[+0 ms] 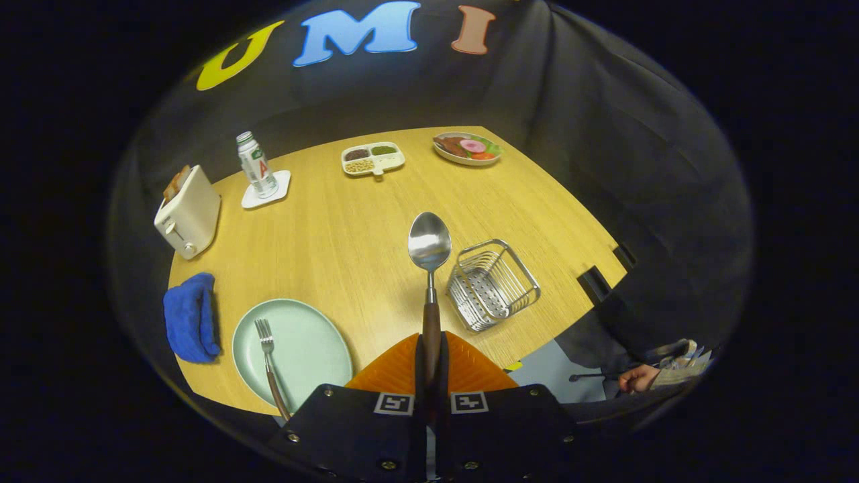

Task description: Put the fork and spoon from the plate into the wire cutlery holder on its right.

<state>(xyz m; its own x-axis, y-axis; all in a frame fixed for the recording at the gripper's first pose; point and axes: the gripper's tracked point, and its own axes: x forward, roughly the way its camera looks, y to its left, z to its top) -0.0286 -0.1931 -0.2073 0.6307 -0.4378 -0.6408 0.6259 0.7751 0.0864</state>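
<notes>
One spoon (429,243) clamped upright in the hand-held gripper (431,367).

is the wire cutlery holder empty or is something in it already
Empty: the wire cutlery holder shows only its bare perforated bottom. The tool is shut on the spoon; the fork lies on the plate.

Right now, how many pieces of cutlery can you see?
2. A wooden-handled metal spoon is clamped in the gripper, lifted beside the wire holder. A matching fork lies on the pale green plate.
</notes>
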